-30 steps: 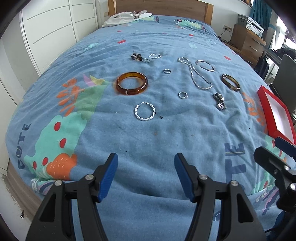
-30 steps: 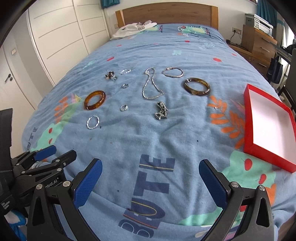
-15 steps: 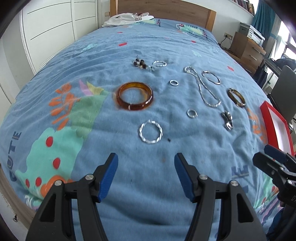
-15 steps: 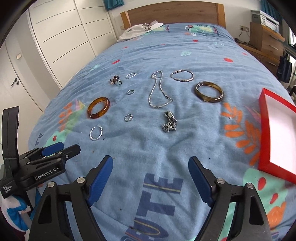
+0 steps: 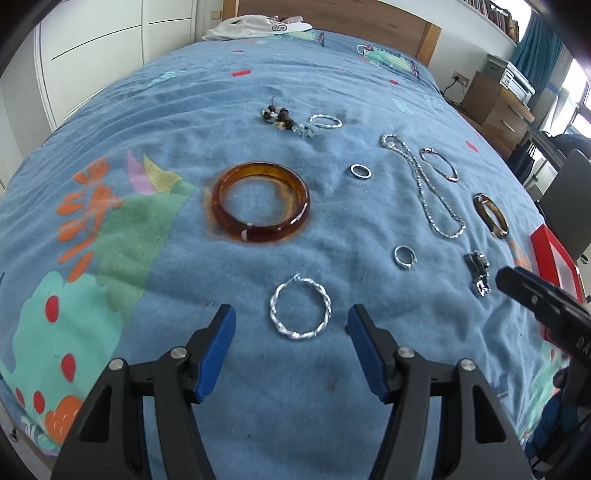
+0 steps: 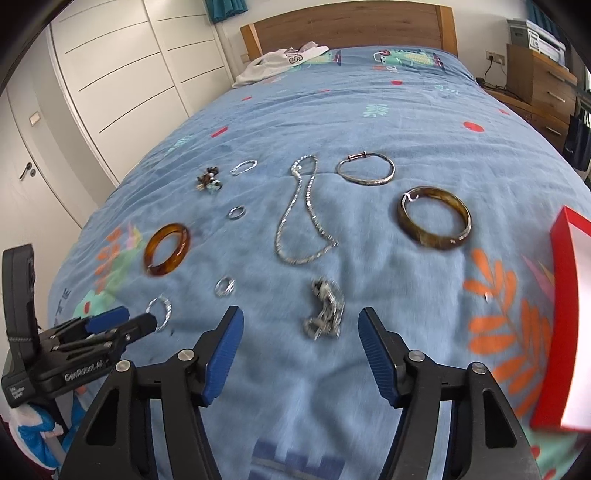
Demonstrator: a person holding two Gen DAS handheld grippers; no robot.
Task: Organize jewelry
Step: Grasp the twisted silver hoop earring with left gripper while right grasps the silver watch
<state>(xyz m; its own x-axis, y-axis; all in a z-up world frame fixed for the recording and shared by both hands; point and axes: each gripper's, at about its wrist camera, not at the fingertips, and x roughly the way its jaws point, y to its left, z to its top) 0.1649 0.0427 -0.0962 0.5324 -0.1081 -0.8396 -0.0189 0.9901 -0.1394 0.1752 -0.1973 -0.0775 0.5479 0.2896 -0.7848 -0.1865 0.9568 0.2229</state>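
Bed: blue bedspread (image 5: 155, 122) w/ cartoon prints; all jewelry lay loose on it.
Left gripper (image 5: 290, 326): jaws spread, nothing pinched; hung low over the bed w/ the twisted silver hoop (image 5: 300, 312) lying betw. its blue pads, not touched.
Right gripper (image 6: 300, 330): jaws spread but closing; the silver chain clump (image 6: 325, 308) lay on the bed betw. & just ahead of the pads, no contact seen. Frame blurry there.
Amber bangle (image 5: 260, 202): flat on bed, beyond the hoop, near the leaf print.
Small rings: one band ring (image 5: 360, 171) right of the amber bangle; another ring (image 5: 405, 257) nearer, right of the hoop.
Bead cluster (image 5: 280, 117): far side, w/ a second twisted hoop (image 5: 325, 121) just beside it.
Silver necklace (image 6: 300, 214): long loop, mid-bed, beyond the chain clump.
Thin silver bracelet (image 6: 365, 170): right of the necklace's far end.
Brown bangle (image 6: 434, 218): right of necklace, near the red tray.
Red tray (image 6: 563, 295): at the right edge of the bed, white inside; what's in it can't be told, only part in view.
Far end: white garment (image 6: 280, 62) by the wooden headboard (image 6: 347, 27).
Room: white wardrobe doors (image 6: 122, 85) on left, wooden drawers (image 6: 539, 88) on right.
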